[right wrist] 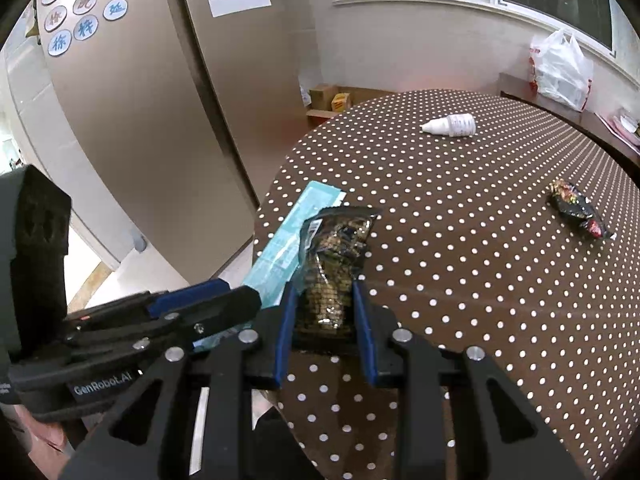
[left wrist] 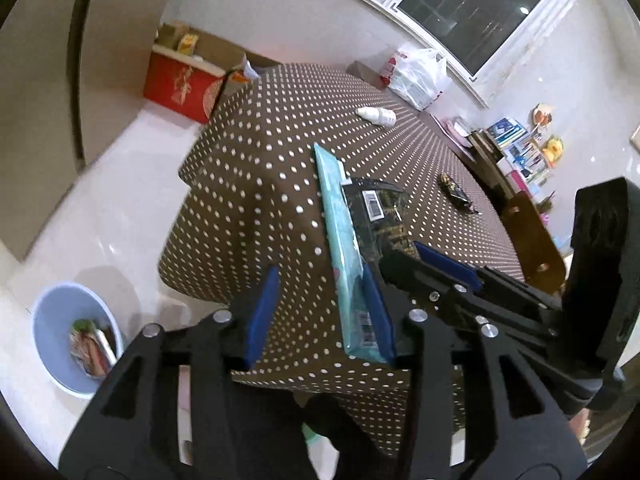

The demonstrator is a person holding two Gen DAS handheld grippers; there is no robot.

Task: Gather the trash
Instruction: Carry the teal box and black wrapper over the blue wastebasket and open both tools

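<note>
Two hand-held tongs work at the near edge of a bench (right wrist: pixel 500 280) covered in brown cloth with white dots.

The left tongs (left wrist: pixel 320 312) stand partly open. A long teal wrapper (left wrist: pixel 340 240) lies against the inner face of the right-hand finger (left wrist: pixel 378 312), while the other finger stands apart from it. Whether that wrapper is gripped cannot be told.

The right tongs (right wrist: pixel 324 332) are closed narrowly on a dark snack packet (right wrist: pixel 332 264), which sticks up between the blue pads toward 12 o'clock and overlaps the teal wrapper (right wrist: pixel 280 240) at its 9 o'clock side.

On the floor, at 8 o'clock in the left wrist view, stands a pale blue bin (left wrist: pixel 48 340). It holds several crumpled wrappers (left wrist: pixel 92 352), red, white and green.

On the bench, toward 1 o'clock, lies a small white bottle (right wrist: pixel 452 125) on its side. At 3 o'clock lies a black candy wrapper (right wrist: pixel 580 210). A white plastic bag (right wrist: pixel 560 68) sits beyond the bench's far edge by the window.
</note>
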